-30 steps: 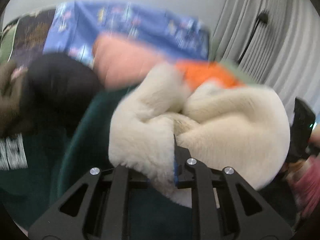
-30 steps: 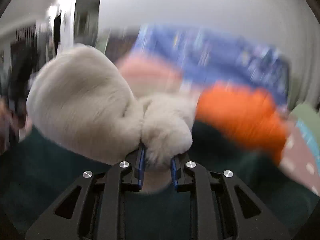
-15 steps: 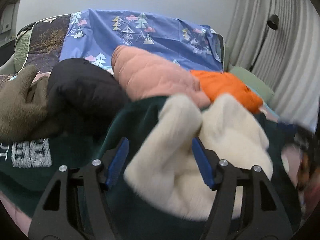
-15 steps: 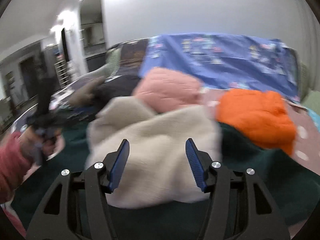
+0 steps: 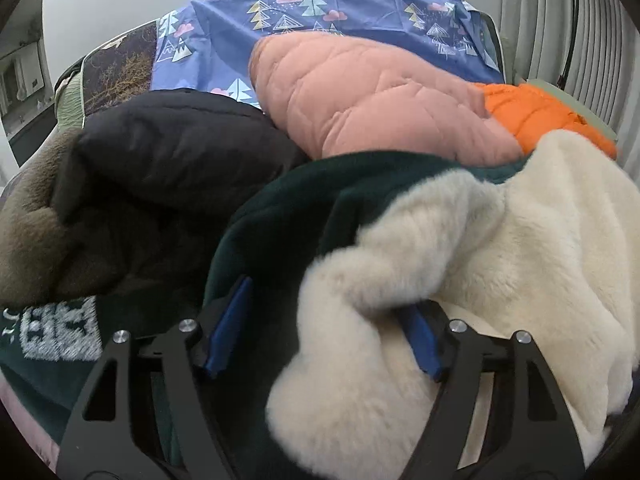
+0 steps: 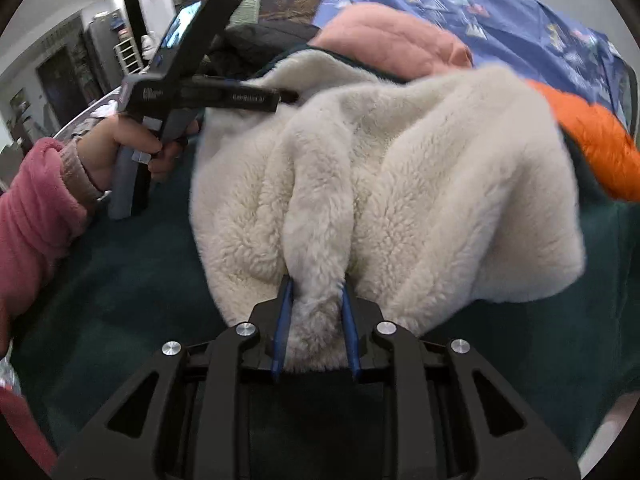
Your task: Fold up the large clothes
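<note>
A cream fleece garment with a dark green outer side lies bunched on the dark green cloth. My right gripper is shut on a thick fold of the cream fleece. My left gripper is open, its jaws wide apart, with the cream fleece lying between and over them. In the right wrist view the left gripper reaches into the fleece's far left edge, held by a hand in a pink sleeve.
Behind the fleece lie a pink quilted jacket, an orange jacket, a black jacket and a brown fleece. A blue tree-print sheet covers the back. Curtains hang at the right.
Both grippers let go of the fleece half a second ago. The right gripper has since shut on a fold of it. The left gripper stays open and has moved in closer.
</note>
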{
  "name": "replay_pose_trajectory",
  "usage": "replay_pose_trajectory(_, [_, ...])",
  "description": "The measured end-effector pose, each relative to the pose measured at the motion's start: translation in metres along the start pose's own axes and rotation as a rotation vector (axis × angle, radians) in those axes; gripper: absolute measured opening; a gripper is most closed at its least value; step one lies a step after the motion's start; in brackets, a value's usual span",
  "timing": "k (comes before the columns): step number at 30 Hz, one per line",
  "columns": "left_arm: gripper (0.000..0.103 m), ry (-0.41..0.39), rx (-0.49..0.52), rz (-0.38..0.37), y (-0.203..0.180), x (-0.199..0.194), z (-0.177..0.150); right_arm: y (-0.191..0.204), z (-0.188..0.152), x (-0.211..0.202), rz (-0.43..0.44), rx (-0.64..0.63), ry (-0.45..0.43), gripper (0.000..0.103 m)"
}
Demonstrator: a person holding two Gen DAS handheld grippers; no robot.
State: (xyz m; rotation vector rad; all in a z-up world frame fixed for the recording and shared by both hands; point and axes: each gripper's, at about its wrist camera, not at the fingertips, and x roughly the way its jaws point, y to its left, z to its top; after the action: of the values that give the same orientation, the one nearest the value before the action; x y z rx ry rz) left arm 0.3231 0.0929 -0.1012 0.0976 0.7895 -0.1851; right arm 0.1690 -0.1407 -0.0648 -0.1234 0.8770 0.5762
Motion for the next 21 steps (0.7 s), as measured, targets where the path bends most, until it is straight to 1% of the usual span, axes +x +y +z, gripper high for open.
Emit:
replay_pose_trajectory(1, [0.073,0.004,-0.012,-0.01,0.003,-0.01,-0.001,-0.006,0.003,-0.012,-0.012,0.016,-0.046,0.032])
replay_pose_trajectory(2, [0.073,0.003,-0.017,-0.015,0.004,-0.016,-0.004,-0.019,0.006,-0.031,-0.032,0.054,-0.11,0.04])
replay_pose_trajectory(3, [0.074,-0.002,-0.02,-0.023,0.007,-0.024,-0.007,-0.032,0.008,-0.044,-0.052,0.092,-0.149,0.043])
replay_pose_trajectory(4, [0.075,-0.008,-0.02,-0.026,0.01,-0.032,-0.01,-0.046,0.009,-0.052,-0.071,0.136,-0.171,0.044])
replay_pose_trajectory(6, [0.075,-0.013,-0.033,-0.044,0.017,-0.044,-0.015,-0.07,0.01,-0.058,-0.119,0.206,-0.18,0.044])
replay_pose_trajectory(8, [0.075,-0.018,-0.068,-0.082,0.025,-0.051,-0.015,-0.098,0.013,-0.057,-0.185,0.275,-0.178,0.044])
replay_pose_trajectory(9, [0.074,-0.022,-0.082,-0.097,0.027,-0.052,-0.011,-0.111,0.018,-0.056,-0.197,0.318,-0.173,0.044])
replay_pose_trajectory(10, [0.071,-0.026,-0.098,-0.109,0.028,-0.052,-0.005,-0.12,0.018,-0.051,-0.193,0.354,-0.175,0.044])
replay_pose_trajectory(11, [0.058,-0.025,-0.11,-0.121,0.026,-0.052,-0.001,-0.128,0.026,-0.045,-0.183,0.388,-0.179,0.044])
replay_pose_trajectory(12, [0.05,-0.014,-0.123,-0.158,0.023,-0.05,0.005,-0.13,0.025,-0.046,-0.162,0.415,-0.182,0.044])
replay_pose_trajectory(13, [0.048,0.001,-0.125,-0.191,0.017,-0.046,0.011,-0.136,0.031,-0.04,-0.135,0.43,-0.178,0.044])
replay_pose_trajectory(14, [0.048,0.015,-0.11,-0.2,0.01,-0.041,0.015,-0.134,0.036,-0.037,-0.121,0.434,-0.179,0.044])
replay_pose_trajectory(15, [0.048,0.026,-0.088,-0.188,0.003,-0.037,0.018,-0.134,0.043,-0.034,-0.116,0.429,-0.181,0.044])
replay_pose_trajectory(16, [0.048,0.035,-0.059,-0.158,-0.005,-0.03,0.021,-0.13,0.05,-0.028,-0.106,0.413,-0.178,0.046])
replay_pose_trajectory(17, [0.049,0.036,-0.031,-0.113,-0.013,-0.022,0.025,-0.128,0.06,-0.019,-0.102,0.394,-0.176,0.052])
replay_pose_trajectory(18, [0.053,0.034,-0.018,-0.083,-0.018,-0.014,0.029,-0.126,0.067,-0.01,-0.112,0.371,-0.174,0.053])
replay_pose_trajectory(19, [0.053,0.039,-0.018,-0.067,-0.02,-0.002,0.033,-0.125,0.069,-0.004,-0.116,0.364,-0.168,0.054])
replay_pose_trajectory(20, [0.053,0.046,-0.037,-0.066,-0.019,0.006,0.036,-0.126,0.073,0.006,-0.118,0.36,-0.16,0.053])
replay_pose_trajectory(21, [0.055,0.048,-0.059,-0.069,-0.017,0.013,0.037,-0.127,0.075,0.019,-0.135,0.353,-0.138,0.047])
